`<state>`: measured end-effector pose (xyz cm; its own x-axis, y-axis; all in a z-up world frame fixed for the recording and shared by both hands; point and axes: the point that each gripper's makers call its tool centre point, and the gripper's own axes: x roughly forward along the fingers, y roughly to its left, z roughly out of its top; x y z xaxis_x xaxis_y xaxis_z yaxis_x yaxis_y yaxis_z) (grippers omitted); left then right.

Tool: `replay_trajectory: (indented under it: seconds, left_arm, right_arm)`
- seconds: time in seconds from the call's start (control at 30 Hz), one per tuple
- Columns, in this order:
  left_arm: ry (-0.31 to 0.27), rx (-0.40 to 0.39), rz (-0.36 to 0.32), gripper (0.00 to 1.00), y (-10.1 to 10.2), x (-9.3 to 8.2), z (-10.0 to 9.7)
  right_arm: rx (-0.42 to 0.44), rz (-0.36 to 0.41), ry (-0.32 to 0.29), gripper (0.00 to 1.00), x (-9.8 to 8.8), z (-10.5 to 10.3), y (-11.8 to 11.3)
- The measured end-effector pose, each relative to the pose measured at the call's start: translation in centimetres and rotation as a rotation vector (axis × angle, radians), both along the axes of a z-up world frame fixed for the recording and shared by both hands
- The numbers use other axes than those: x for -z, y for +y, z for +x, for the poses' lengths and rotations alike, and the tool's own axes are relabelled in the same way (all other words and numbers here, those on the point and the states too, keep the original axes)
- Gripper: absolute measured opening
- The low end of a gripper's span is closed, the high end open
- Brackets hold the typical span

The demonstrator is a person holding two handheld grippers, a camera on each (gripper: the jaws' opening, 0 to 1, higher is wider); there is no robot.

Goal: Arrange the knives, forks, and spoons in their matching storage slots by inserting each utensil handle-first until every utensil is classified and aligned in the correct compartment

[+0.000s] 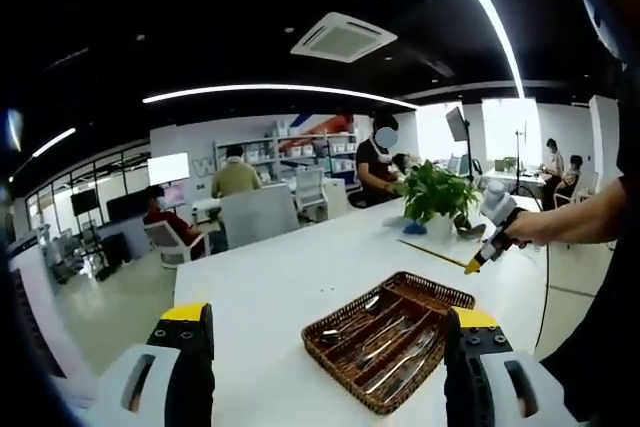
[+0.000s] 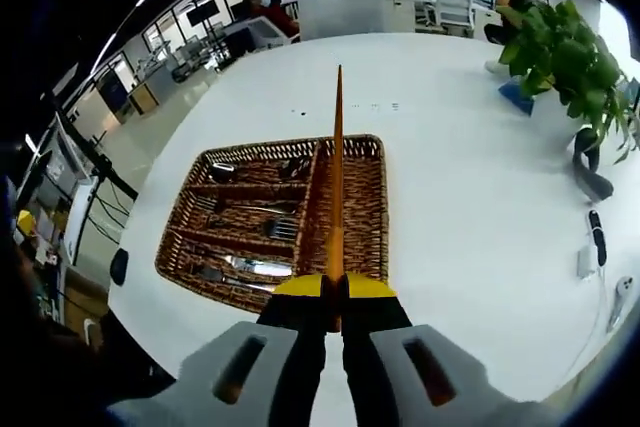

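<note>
My right tongs (image 2: 335, 292) pinch a thin, stiff, light stick (image 2: 337, 177) by its end above the tray (image 2: 365, 232); left tongs (image 1: 330, 347) gape, idle.

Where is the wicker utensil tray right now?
The wicker utensil tray sits on the white table, directly beyond the right gripper in the right gripper view, left of the potted plant.
</note>
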<state>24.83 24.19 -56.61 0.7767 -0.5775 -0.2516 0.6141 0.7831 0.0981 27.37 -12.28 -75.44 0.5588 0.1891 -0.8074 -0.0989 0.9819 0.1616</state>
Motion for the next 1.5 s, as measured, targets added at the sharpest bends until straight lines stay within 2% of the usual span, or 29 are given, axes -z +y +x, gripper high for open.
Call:
replay_trajectory:
  seconds: [0.33,0.5,0.57,0.6,0.9,1.07,1.5]
  left_arm:
    - [-0.002,0.0,-0.006,1.0,1.2,0.1,-0.1]
    - [0.002,-0.002,-0.015,1.0,1.4,0.2,-0.3]
    - [0.001,0.002,-0.015,1.0,1.5,0.2,-0.4]
    - [0.0,0.004,-0.014,1.0,1.6,0.3,-0.4]
    - [0.002,-0.018,-0.02,1.0,3.4,0.4,-0.2]
    - [0.006,-0.023,-0.026,1.0,3.7,0.4,-0.1]
    - [0.02,-0.042,-0.037,1.0,4.2,0.8,-0.1]
  right_arm:
    - [0.003,-0.031,0.041,0.02,3.4,0.3,0.3]
    - [-0.013,-0.073,0.061,0.02,4.9,0.3,0.3]
    - [-0.017,-0.098,0.08,0.02,5.5,0.3,0.2]
    - [-0.01,-0.11,0.109,0.02,6.1,0.0,0.0]
    - [-0.026,-0.166,0.187,0.02,8.8,0.0,0.0]
    - [-0.032,-0.195,0.206,0.02,9.4,0.3,-0.3]
    - [-0.037,-0.176,0.261,0.02,11.1,0.2,0.0]
